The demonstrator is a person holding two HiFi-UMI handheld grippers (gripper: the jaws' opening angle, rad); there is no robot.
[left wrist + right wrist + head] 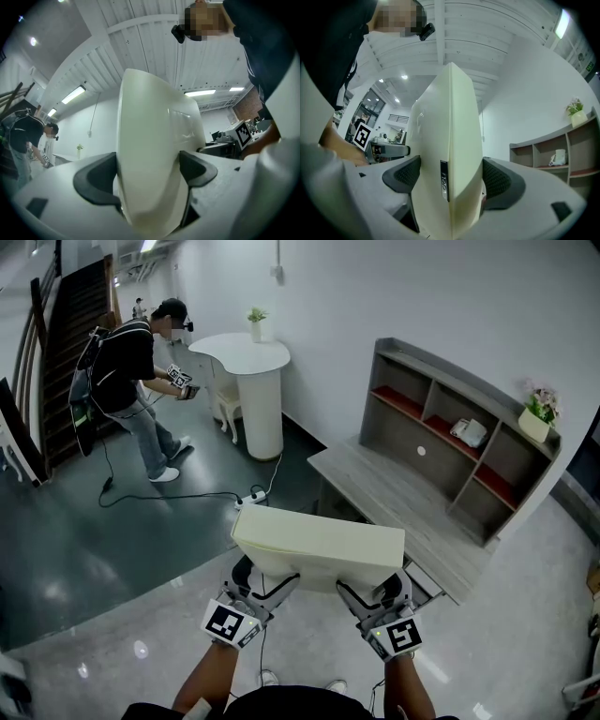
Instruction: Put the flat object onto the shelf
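head view: flat object (319, 547) covers the jaw tips of left gripper (270, 582) and right gripper (375, 592) | gripper views: its lower end is cut off by the bottom edge | label (444, 180) on its edge: print too blurred | white item (469, 432) on shelf (403, 437): too small to tell

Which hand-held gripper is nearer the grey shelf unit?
Right. The right hand-held gripper clamps the right end of the cream flat object, with the shelf unit ahead to its right; the left hand-held gripper clamps the left end, farther off.
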